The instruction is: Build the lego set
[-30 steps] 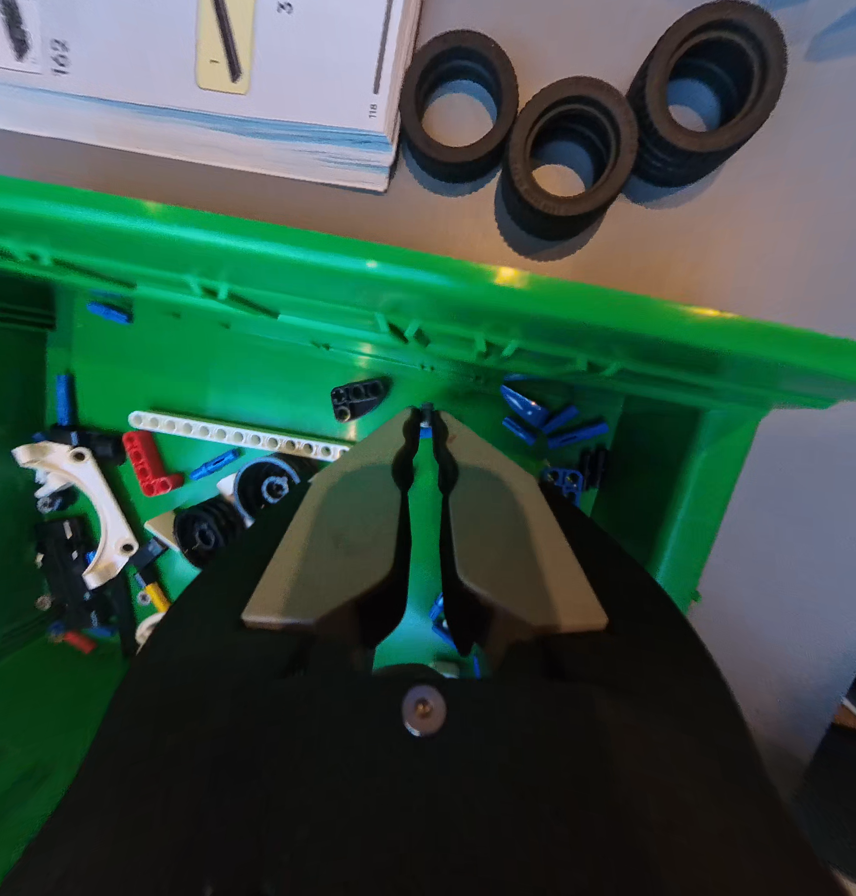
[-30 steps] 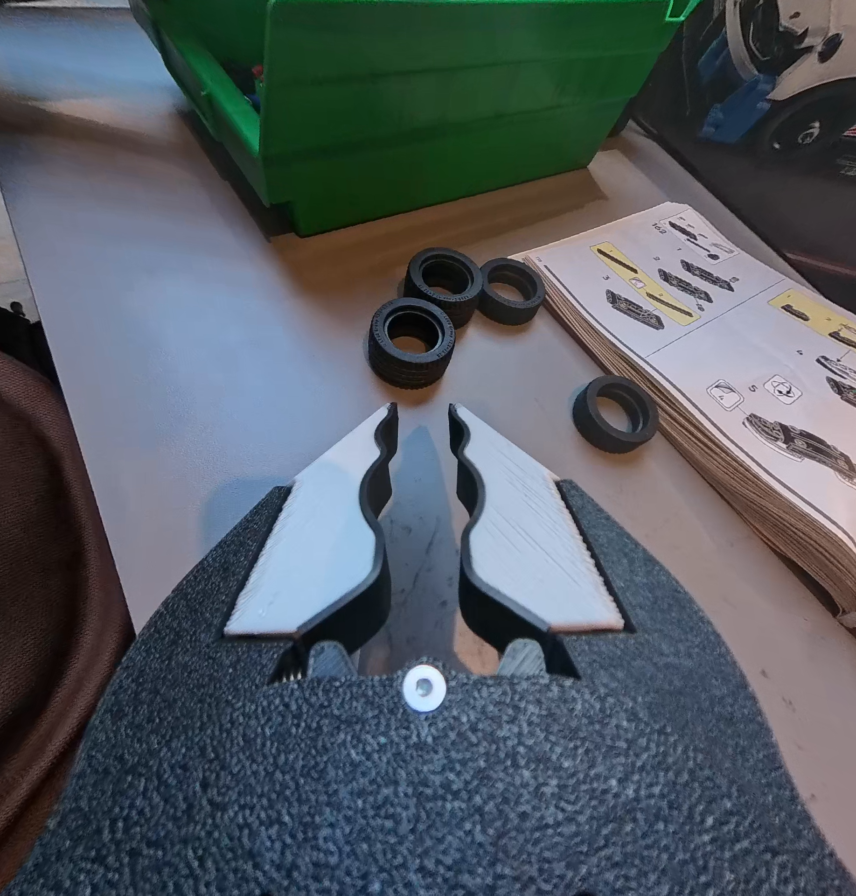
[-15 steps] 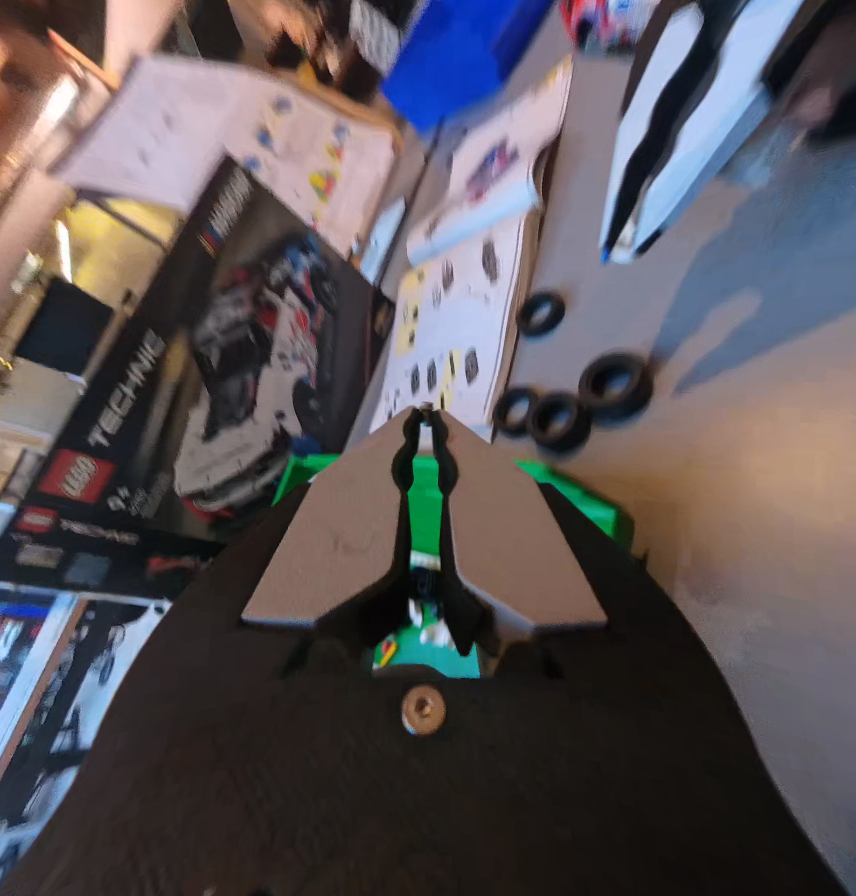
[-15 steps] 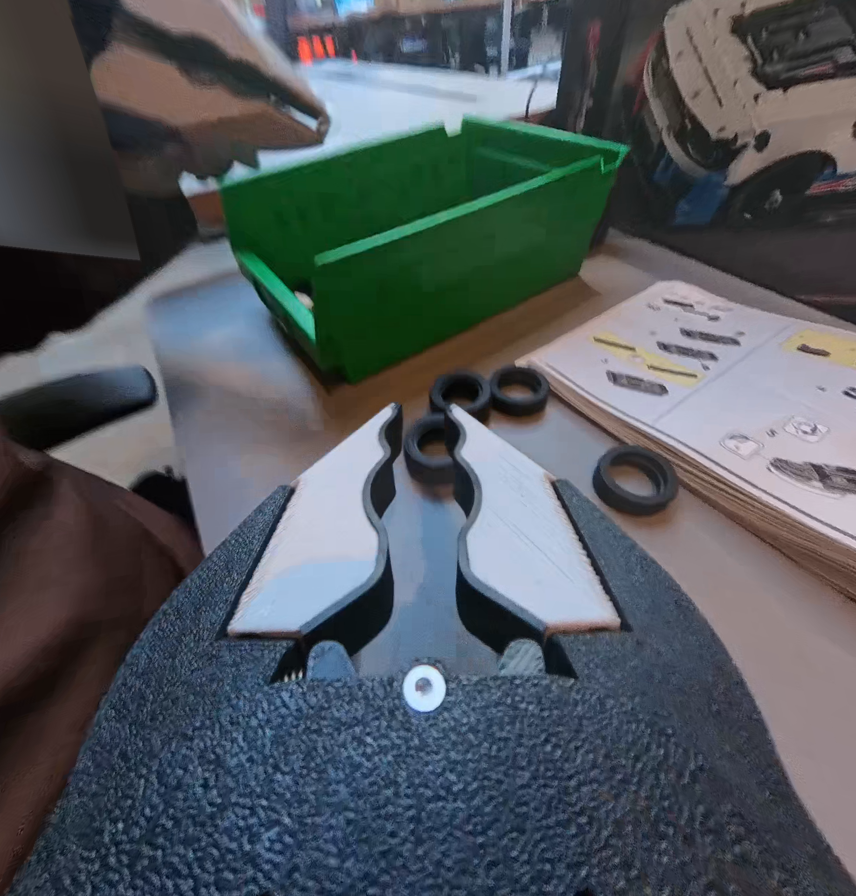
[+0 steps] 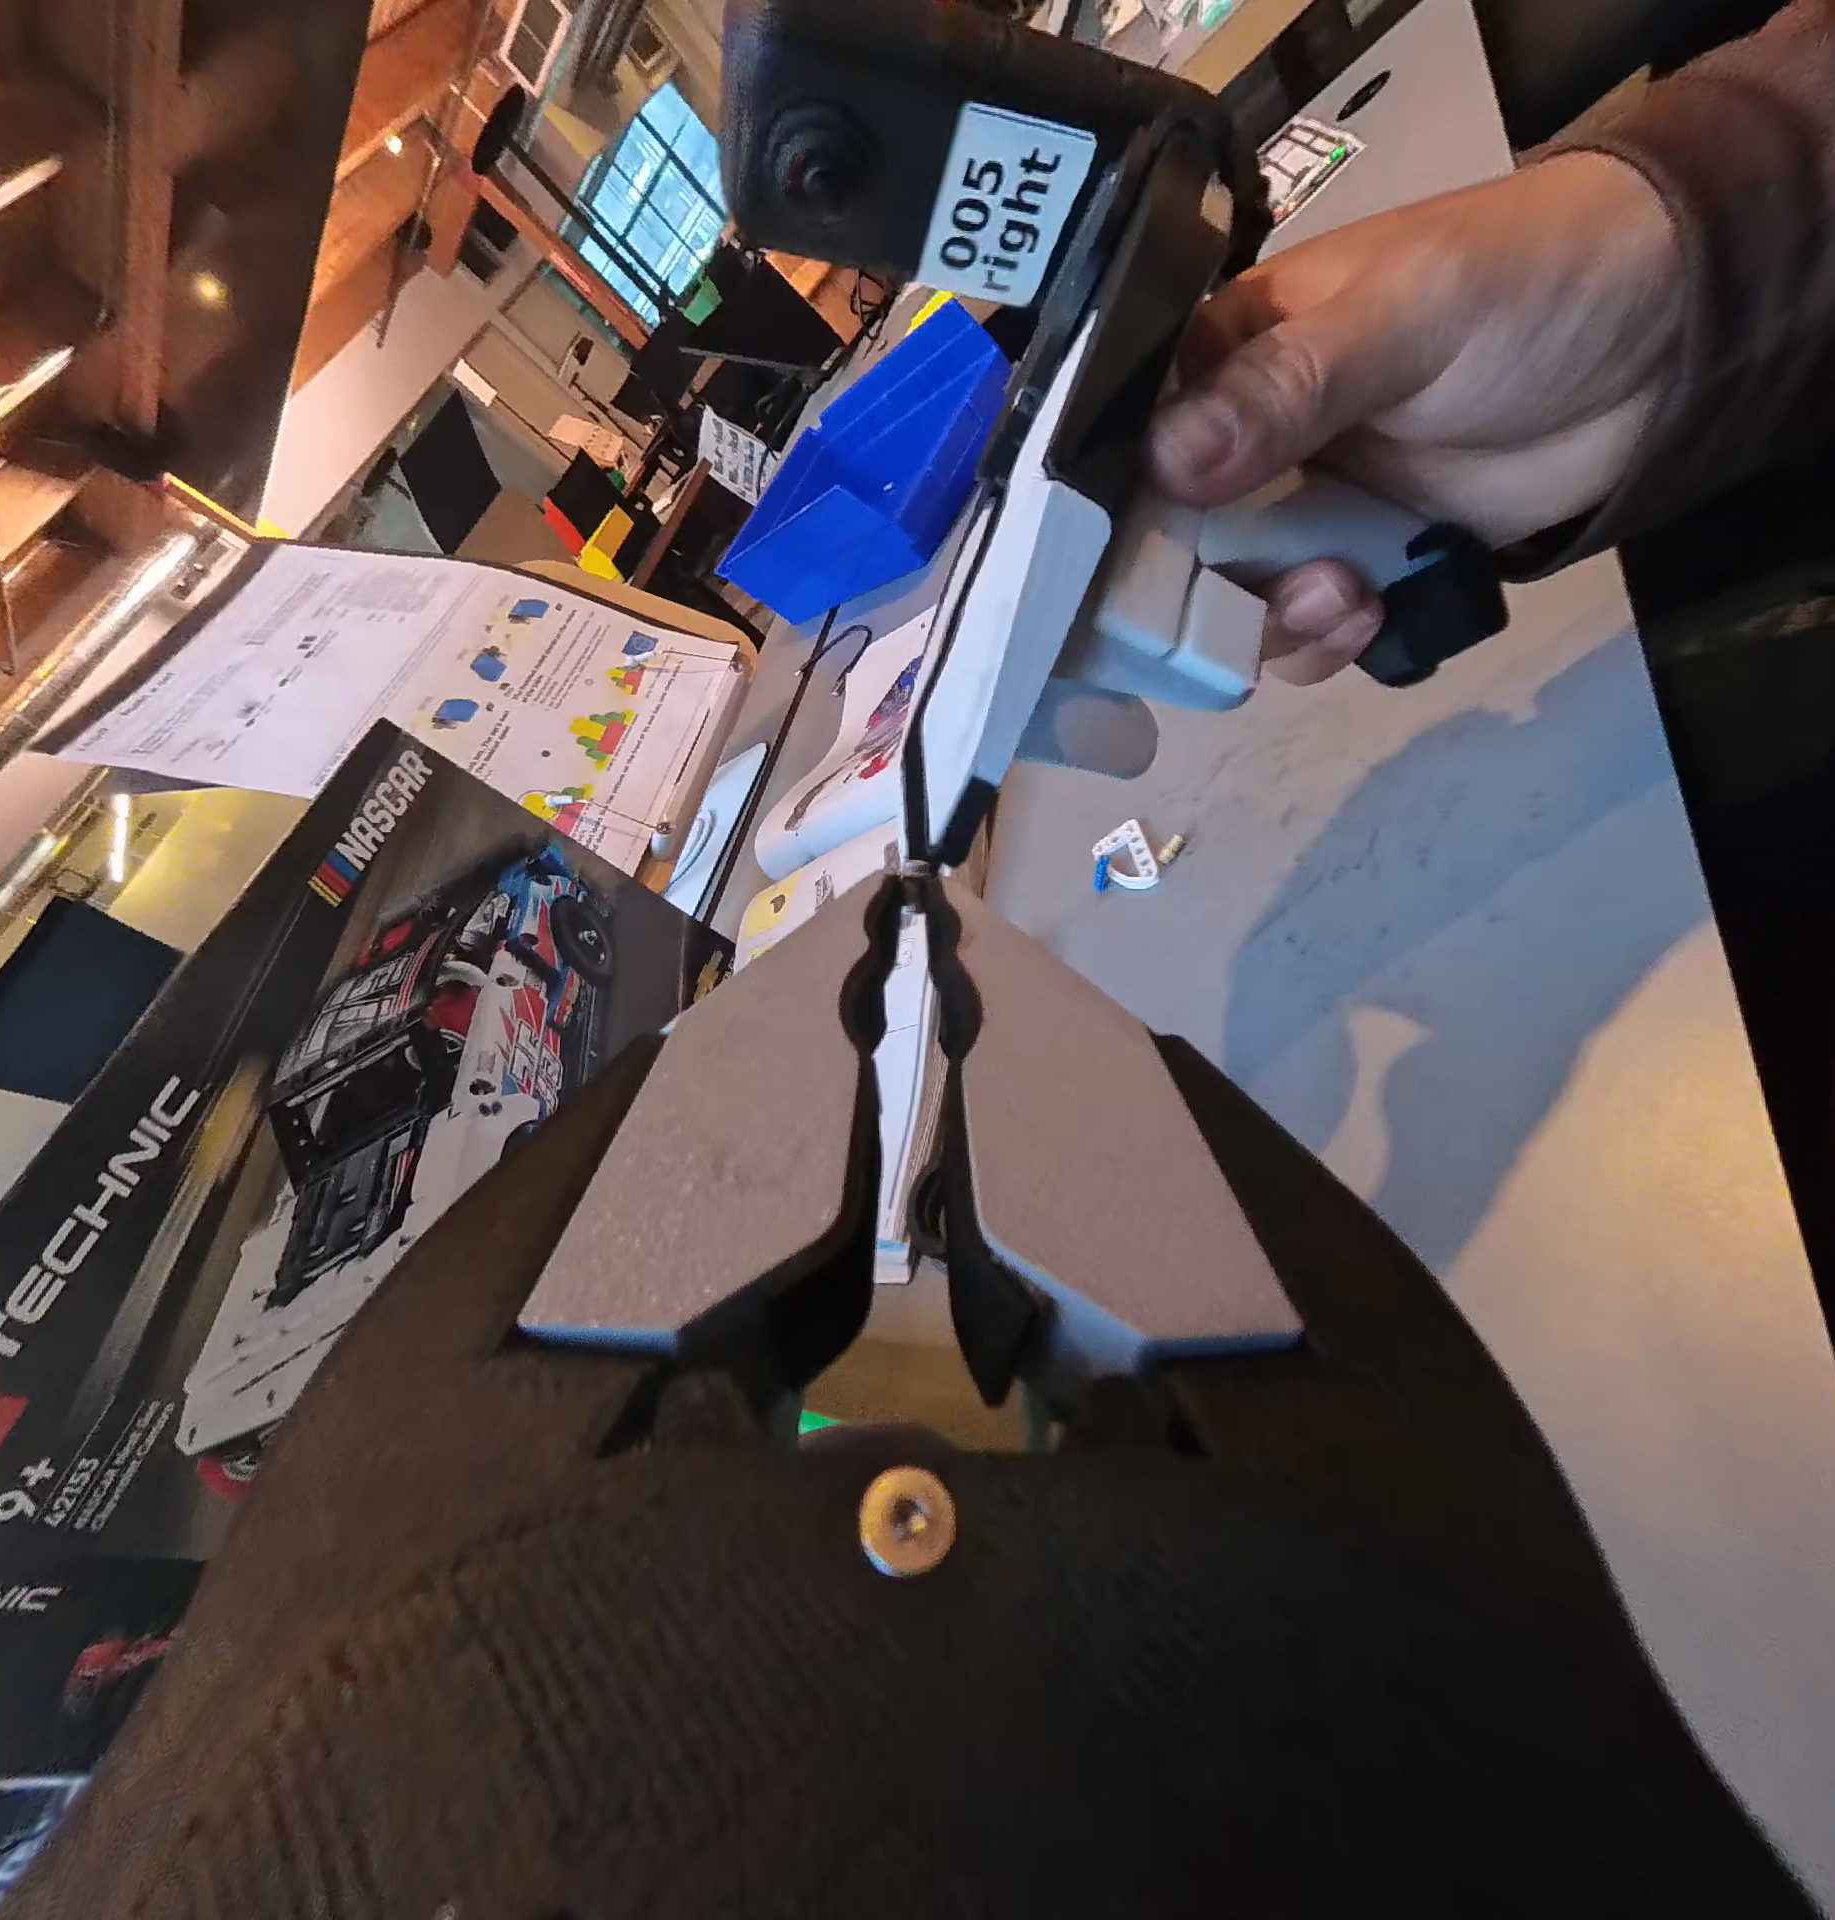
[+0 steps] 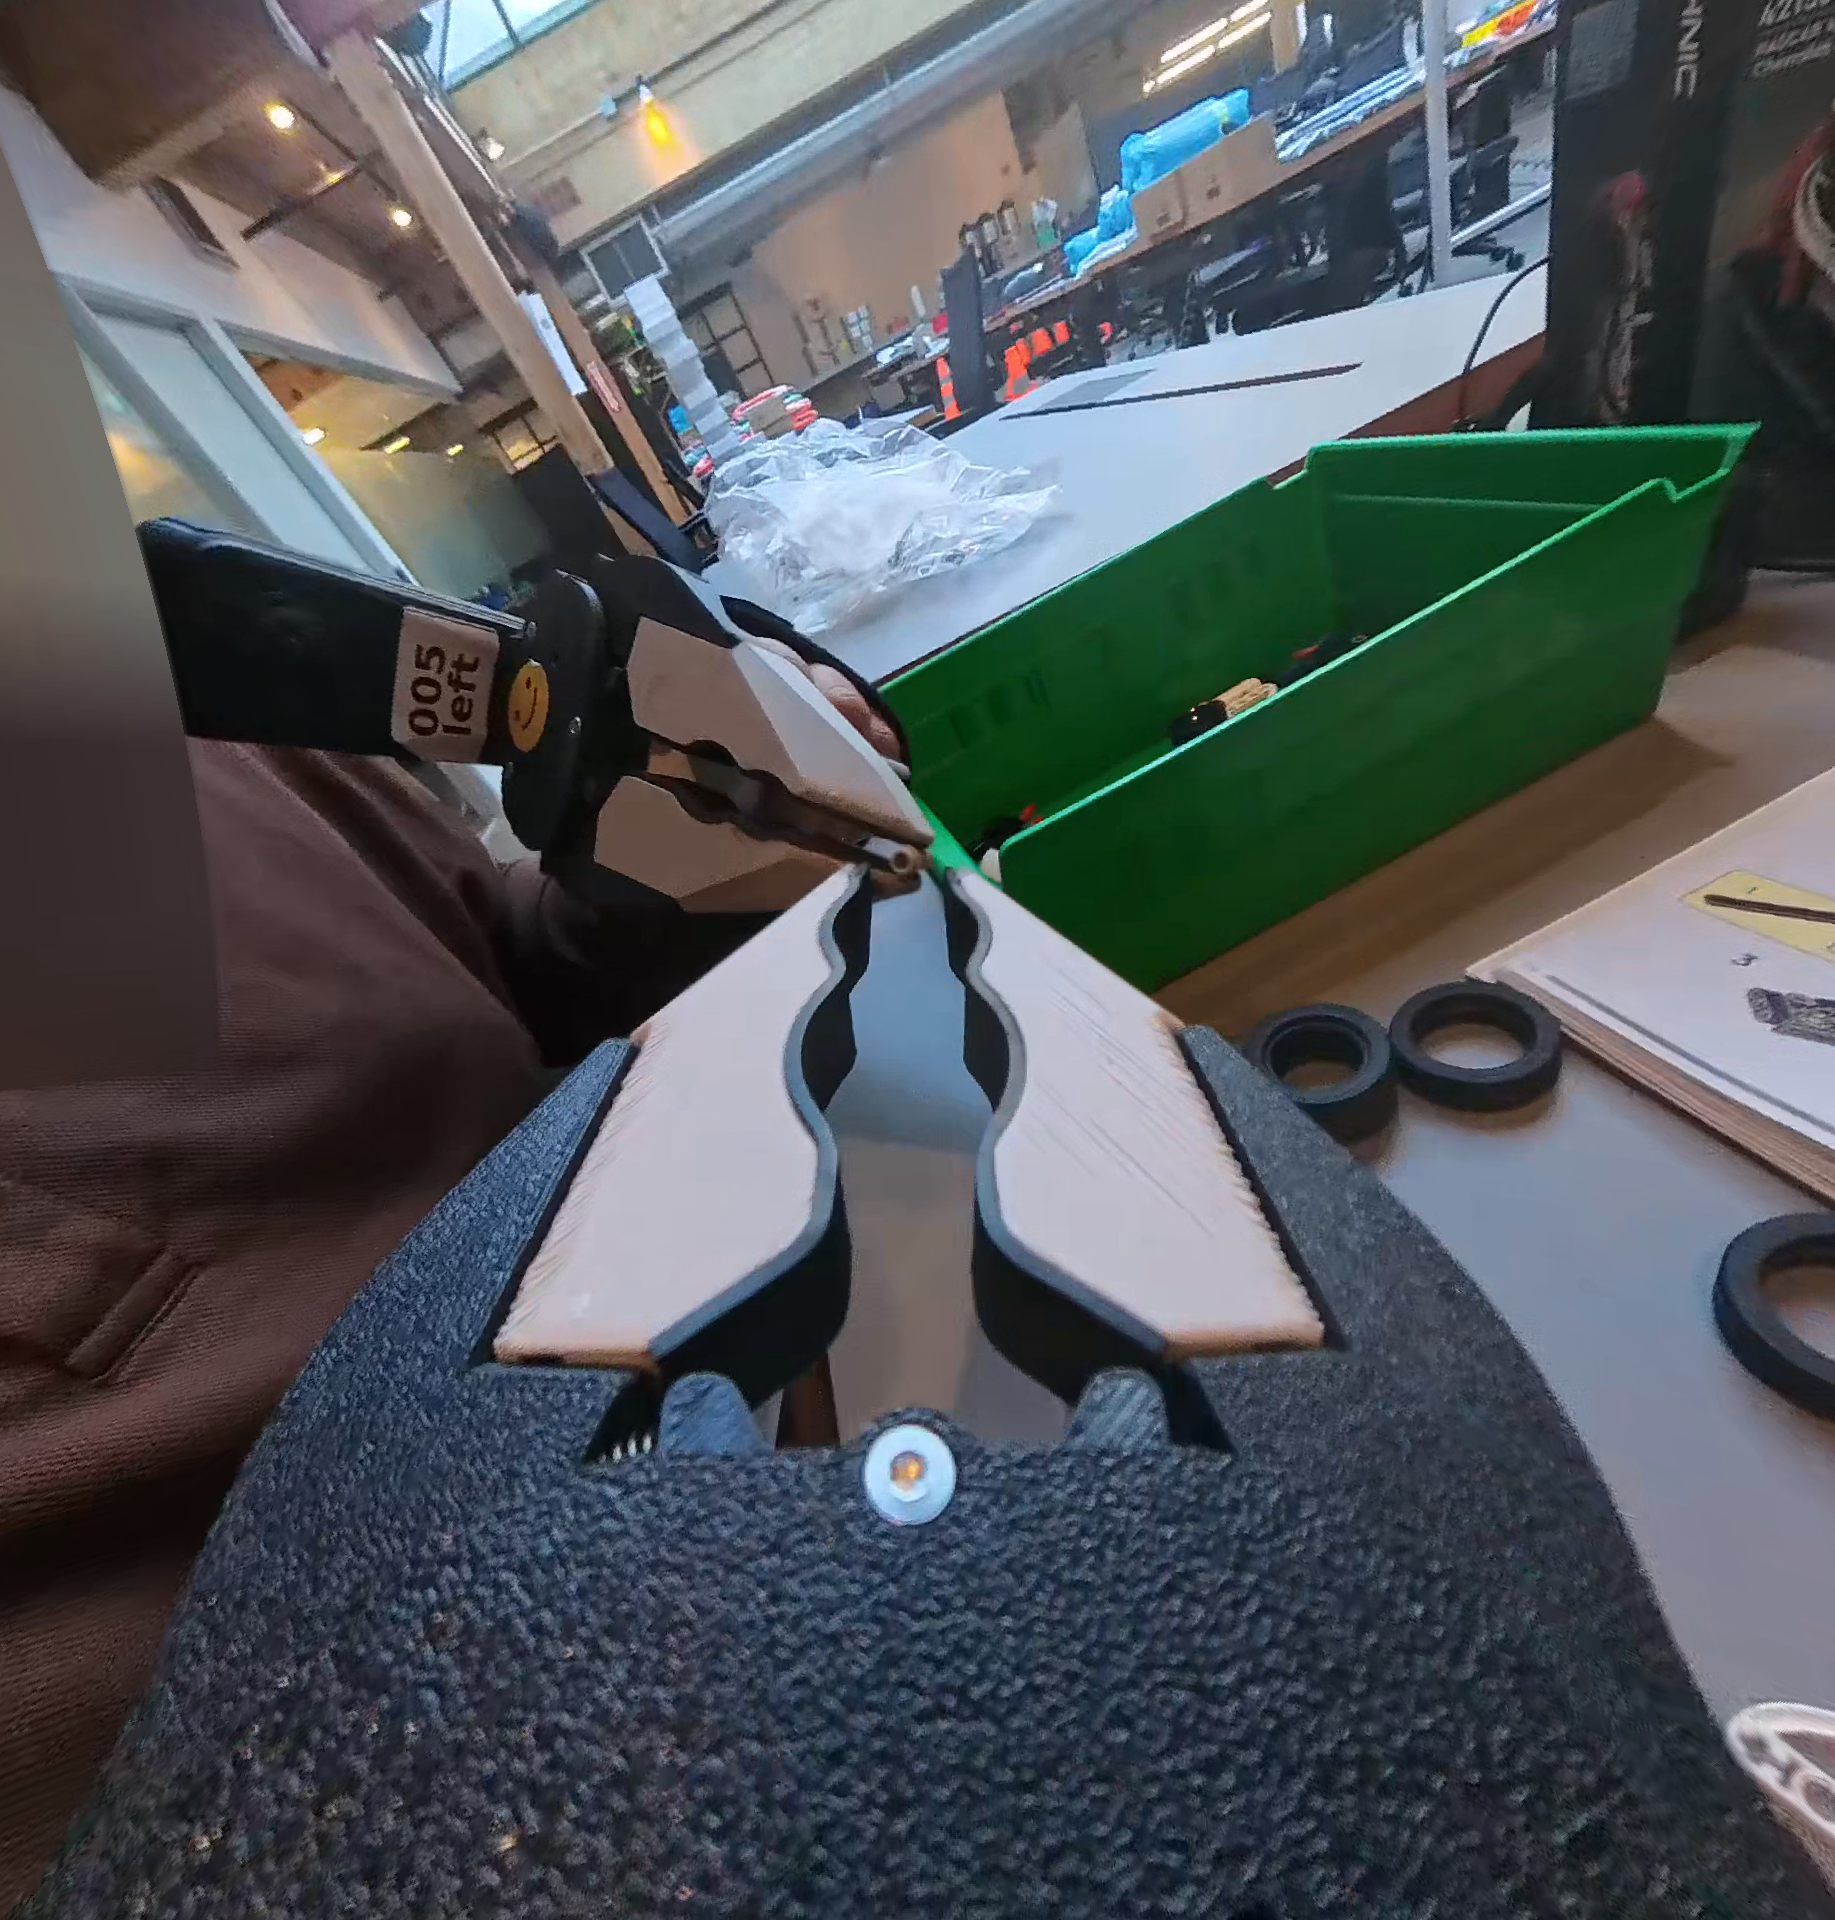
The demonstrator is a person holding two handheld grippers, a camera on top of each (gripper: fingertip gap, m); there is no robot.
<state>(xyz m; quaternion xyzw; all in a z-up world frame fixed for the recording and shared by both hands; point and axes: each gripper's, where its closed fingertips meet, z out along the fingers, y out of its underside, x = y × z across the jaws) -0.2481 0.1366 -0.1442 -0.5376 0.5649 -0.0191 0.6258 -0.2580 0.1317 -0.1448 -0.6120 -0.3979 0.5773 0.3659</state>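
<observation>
Left wrist view. Left gripper fills the lower half, jaws drawn nearly together on a tiny pale pin at the very tips. Right gripper comes down from the upper right, held in a hand, its tips meeting the same spot; seen edge-on, so its gap cannot be told here. Set box with a race car printed on it lies along the left edge, a printed sheet above it, a blue bin at upper centre. A small white part sits on the grey table right of centre. Box, sheet and a white tag on the right gripper carry writing; not transcribed.

Right wrist view. Right gripper stands at a narrow gap, nothing between the fingers yet. Left gripper reaches in from the left and offers the pin just at the gap's mouth. Green bin of loose parts lies behind at centre right. Three black tyres and the open instruction booklet sit at right. A white tag and a yellow sticker on the left gripper carry marks.

Risk, as judged: the pin is small and pinched only at its end. If the left releases before the right closes, or the tips meet off-line, the pin could twist out and drop onto the person's lap or the table.
</observation>
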